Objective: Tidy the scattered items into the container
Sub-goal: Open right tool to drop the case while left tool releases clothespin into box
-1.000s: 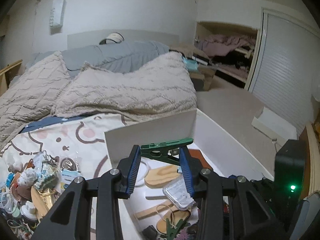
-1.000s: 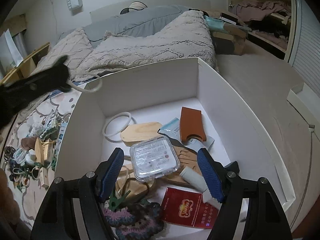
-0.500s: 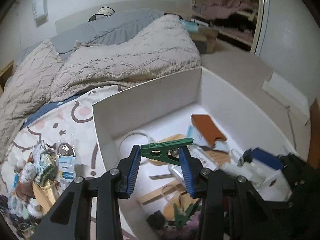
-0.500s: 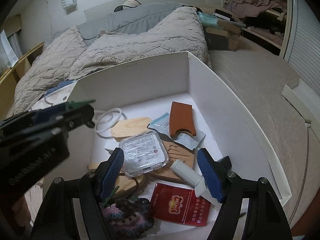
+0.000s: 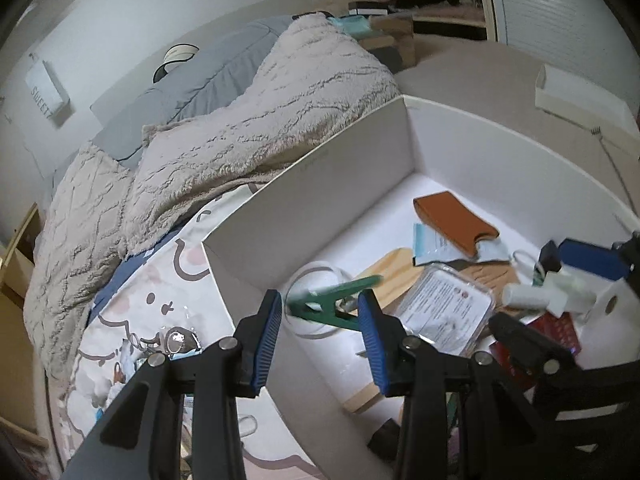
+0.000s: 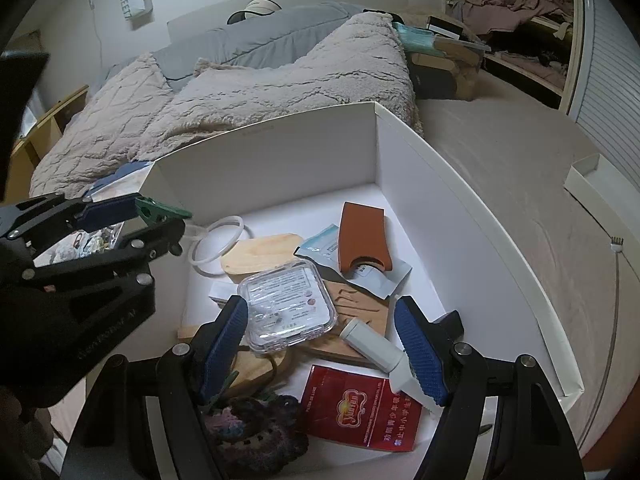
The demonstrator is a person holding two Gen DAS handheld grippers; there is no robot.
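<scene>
The left gripper (image 5: 318, 334) has its fingers apart, the blurred green clip (image 5: 334, 300) loose between them above the white box (image 5: 320, 184). The right gripper (image 6: 322, 350) gapes empty; only its view shows the red packet (image 6: 362, 410).

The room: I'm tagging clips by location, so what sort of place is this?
Most likely a bedroom: a bed with a fluffy beige blanket and grey pillow, plus an open closet holding clothes. The white box sits on the bed.

Rumpled beige blanket (image 6: 280, 92), grey pillow (image 6: 256, 42).
</scene>
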